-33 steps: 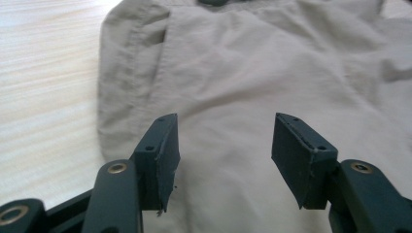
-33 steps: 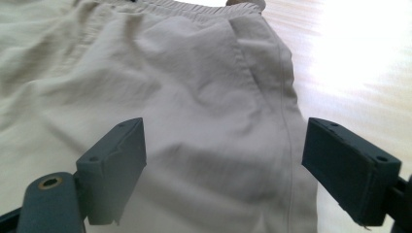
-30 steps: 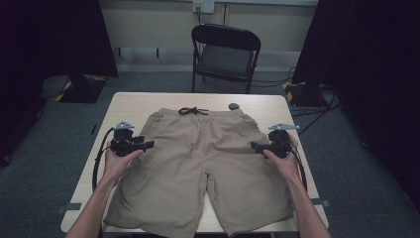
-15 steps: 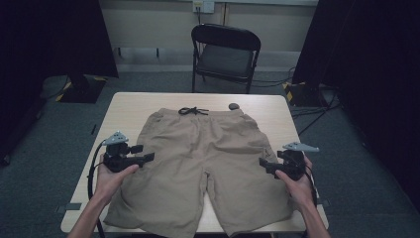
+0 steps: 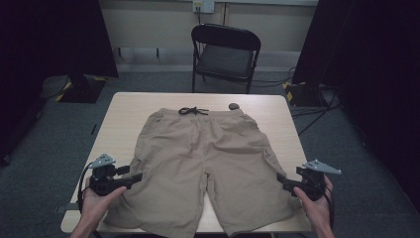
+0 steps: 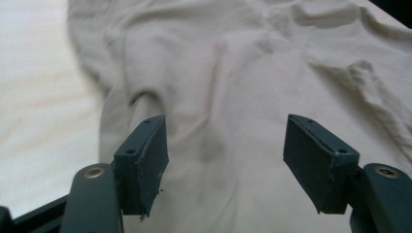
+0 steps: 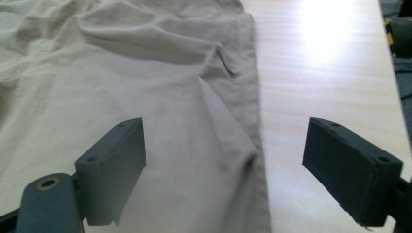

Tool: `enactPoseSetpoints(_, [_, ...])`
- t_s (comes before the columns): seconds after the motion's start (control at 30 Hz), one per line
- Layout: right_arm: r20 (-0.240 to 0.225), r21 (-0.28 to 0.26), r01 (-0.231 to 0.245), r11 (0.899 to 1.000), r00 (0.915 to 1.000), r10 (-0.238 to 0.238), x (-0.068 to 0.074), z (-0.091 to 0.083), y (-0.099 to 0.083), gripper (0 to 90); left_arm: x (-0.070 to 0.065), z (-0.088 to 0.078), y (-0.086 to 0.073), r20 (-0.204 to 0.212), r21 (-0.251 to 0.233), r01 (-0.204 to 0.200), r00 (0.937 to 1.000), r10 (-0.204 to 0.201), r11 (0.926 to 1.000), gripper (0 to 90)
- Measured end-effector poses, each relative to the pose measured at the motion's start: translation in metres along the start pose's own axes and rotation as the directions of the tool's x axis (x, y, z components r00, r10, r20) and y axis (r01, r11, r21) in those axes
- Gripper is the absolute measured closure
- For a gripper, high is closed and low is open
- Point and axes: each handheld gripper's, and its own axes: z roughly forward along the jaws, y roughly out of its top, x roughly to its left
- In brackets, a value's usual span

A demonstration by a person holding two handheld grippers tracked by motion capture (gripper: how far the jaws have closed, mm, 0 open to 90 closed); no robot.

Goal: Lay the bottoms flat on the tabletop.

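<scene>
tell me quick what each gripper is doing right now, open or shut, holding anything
Left gripper: open, holding nothing, over the shorts.
Right gripper: open, holding nothing, at the shorts' edge by the table.

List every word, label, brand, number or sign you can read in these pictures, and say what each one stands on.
None: no readable text appears in any view.
The khaki shorts show no label or print.
The wooden table and the folding chair are unmarked.
The left tongs and right tongs carry no visible lettering.
The wall outlet and the yellow-and-black item on the floor are too small to read.
</scene>
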Motion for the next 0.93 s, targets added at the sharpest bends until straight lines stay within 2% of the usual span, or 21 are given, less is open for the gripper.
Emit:
enactPoseSetpoints(0.1, [0.015, 0.008, -0.027, 1.0, 0.9995, 0.027, -0.006, -0.005, -0.011, 14.4, 0.008, -0.001, -0.014, -0.008, 0.015, 0.026, 0.9996, -0.026, 0.9996, 32.8])
enactPoseSetpoints(0.17, [0.027, 0.02, -0.033, 0.999, 0.9991, 0.032, -0.009, -0.005, -0.017, 14.4, 0.012, -0.002, -0.018, -0.028, 0.026, 0.039, 0.9989, -0.039, 0.9989, 32.3])
enactPoseSetpoints(0.23, [0.047, 0.037, -0.031, 0.999, 0.9985, 0.03, -0.013, -0.005, -0.024, 14.4, 0.015, -0.004, -0.021, -0.06, 0.036, 0.039, 0.9976, -0.036, 0.9986, 31.9])
enactPoseSetpoints(0.33, [0.064, 0.051, -0.036, 0.998, 0.9974, 0.032, -0.018, -0.002, -0.032, 14.4, 0.022, -0.003, -0.027, -0.084, 0.055, 0.027, 0.9962, -0.022, 0.9981, 31.4])
enactPoseSetpoints(0.4, [0.083, 0.073, -0.026, 0.997, 0.9964, 0.02, -0.02, 0.001, -0.037, 14.4, 0.027, -0.001, -0.032, -0.111, 0.075, 0.038, 0.9934, -0.029, 0.9965, 31.4])
enactPoseSetpoints(0.47, [0.075, 0.101, -0.046, 0.994, 0.9964, 0.039, -0.023, 0.005, -0.043, 14.3, 0.027, -0.001, -0.034, -0.112, 0.073, 0.014, 0.9937, -0.005, 0.9972, 31.4])
enactPoseSetpoints(0.53, [0.089, 0.104, -0.013, 0.995, 0.996, 0.004, -0.022, 0.006, -0.046, 14.2, 0.026, 0.001, -0.035, -0.128, 0.063, -0.002, 0.9917, 0.01, 0.998, 31.0])
enactPoseSetpoints(0.63, [0.115, 0.111, 0.033, 0.993, 0.9923, -0.046, -0.019, 0.008, -0.047, 13.3, 0.024, 0.004, -0.036, -0.151, 0.071, -0.053, 0.9865, 0.063, 0.9961, 29.2])
enactPoseSetpoints(0.67, [0.118, 0.111, 0.045, 0.993, 0.9913, -0.058, -0.017, 0.009, -0.048, 12.7, 0.023, 0.005, -0.036, -0.156, 0.065, -0.058, 0.9854, 0.067, 0.9962, 28.0])
enactPoseSetpoints(0.73, [0.119, 0.105, 0.045, 0.993, 0.9913, -0.058, -0.017, 0.009, -0.049, 12.7, 0.021, 0.006, -0.036, -0.174, 0.081, -0.099, 0.9783, 0.112, 0.9918, 26.4])
enactPoseSetpoints(0.93, [0.12, 0.104, 0.046, 0.994, 0.9911, -0.058, -0.018, 0.009, -0.049, 12.7, 0.019, 0.008, -0.037, -0.181, 0.078, -0.104, 0.9766, 0.117, 0.9915, 25.2])
